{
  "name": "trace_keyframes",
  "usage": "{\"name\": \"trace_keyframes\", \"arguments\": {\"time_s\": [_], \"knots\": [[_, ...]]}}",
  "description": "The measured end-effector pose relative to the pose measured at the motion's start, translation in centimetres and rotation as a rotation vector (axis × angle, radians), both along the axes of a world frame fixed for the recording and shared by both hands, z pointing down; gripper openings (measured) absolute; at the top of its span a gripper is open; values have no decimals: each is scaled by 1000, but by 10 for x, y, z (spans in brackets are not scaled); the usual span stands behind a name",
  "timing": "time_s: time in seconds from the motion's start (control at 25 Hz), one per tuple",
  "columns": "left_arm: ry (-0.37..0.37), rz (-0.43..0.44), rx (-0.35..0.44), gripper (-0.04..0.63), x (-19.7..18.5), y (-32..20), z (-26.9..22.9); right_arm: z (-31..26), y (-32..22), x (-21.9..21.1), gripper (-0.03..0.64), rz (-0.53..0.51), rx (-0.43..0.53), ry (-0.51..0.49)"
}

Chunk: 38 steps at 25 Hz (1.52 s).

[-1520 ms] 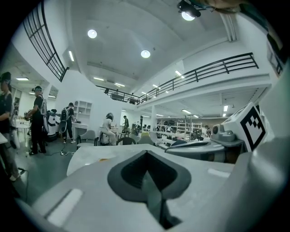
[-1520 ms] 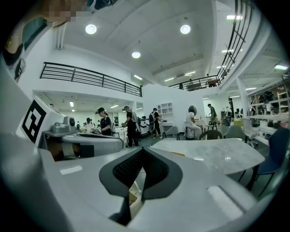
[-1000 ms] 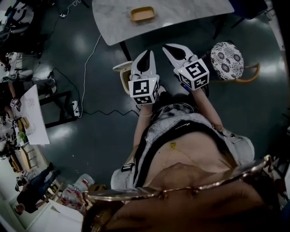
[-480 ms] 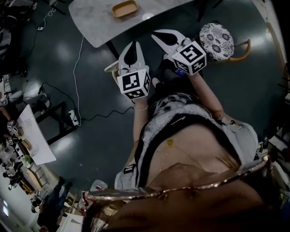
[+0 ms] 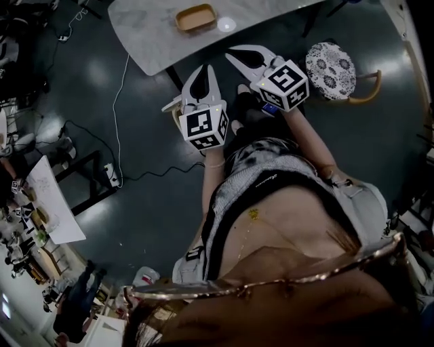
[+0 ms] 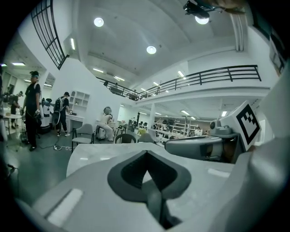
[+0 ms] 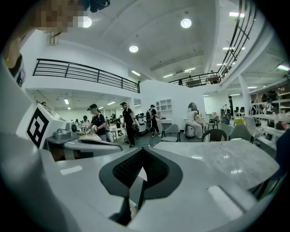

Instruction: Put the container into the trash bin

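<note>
Fingers of the left gripper (image 5: 202,70) and right gripper (image 5: 233,54) are clenched, empty, just below the marble surface (image 5: 149,34) edge. The tan container (image 5: 195,17) lies on it, top centre. This looks like the approach, and next the fingers must release around its rim.

White marble-topped table (image 5: 156,34) on dark glossy floor (image 5: 149,203). Round floral-patterned stool (image 5: 330,62) stands near its right end. Thin white cable (image 5: 116,88) lies beside its left edge.
</note>
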<state>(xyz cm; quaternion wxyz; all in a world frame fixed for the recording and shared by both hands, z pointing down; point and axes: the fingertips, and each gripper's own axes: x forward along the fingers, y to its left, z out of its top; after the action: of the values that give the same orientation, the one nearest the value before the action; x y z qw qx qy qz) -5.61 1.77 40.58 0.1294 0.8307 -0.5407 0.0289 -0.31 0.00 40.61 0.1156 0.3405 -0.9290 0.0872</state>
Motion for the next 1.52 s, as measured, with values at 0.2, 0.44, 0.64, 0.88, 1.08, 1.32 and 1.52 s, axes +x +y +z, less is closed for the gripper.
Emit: {"name": "trace_keyframes", "arguments": {"time_s": [0.2, 0.44, 0.64, 0.88, 1.08, 1.32, 1.52], "knots": [[-12, -30, -14, 2, -5, -34, 0, -1, -34, 1, 20, -19, -4, -14], [-39, -81, -12, 2, -1, -85, -3, -2, -88, 13, 20, -47, 0, -27], [-62, -113, -18, 2, 5, -122, -10, -8, -134, 20, 20, -74, 14, -18], [-46, -167, -34, 2, 10, -158, -2, 4, -167, 16, 21, -151, 4, -9], [-52, -210, -49, 2, 18, -176, 6, 15, -188, 19, 21, -207, -12, -3], [-43, -253, -79, 2, 14, -187, 15, 26, -201, 17, 21, -240, -35, 2], [-51, -259, -78, 2, 6, -196, 13, 26, -210, 15, 21, -227, -40, 0]]}}
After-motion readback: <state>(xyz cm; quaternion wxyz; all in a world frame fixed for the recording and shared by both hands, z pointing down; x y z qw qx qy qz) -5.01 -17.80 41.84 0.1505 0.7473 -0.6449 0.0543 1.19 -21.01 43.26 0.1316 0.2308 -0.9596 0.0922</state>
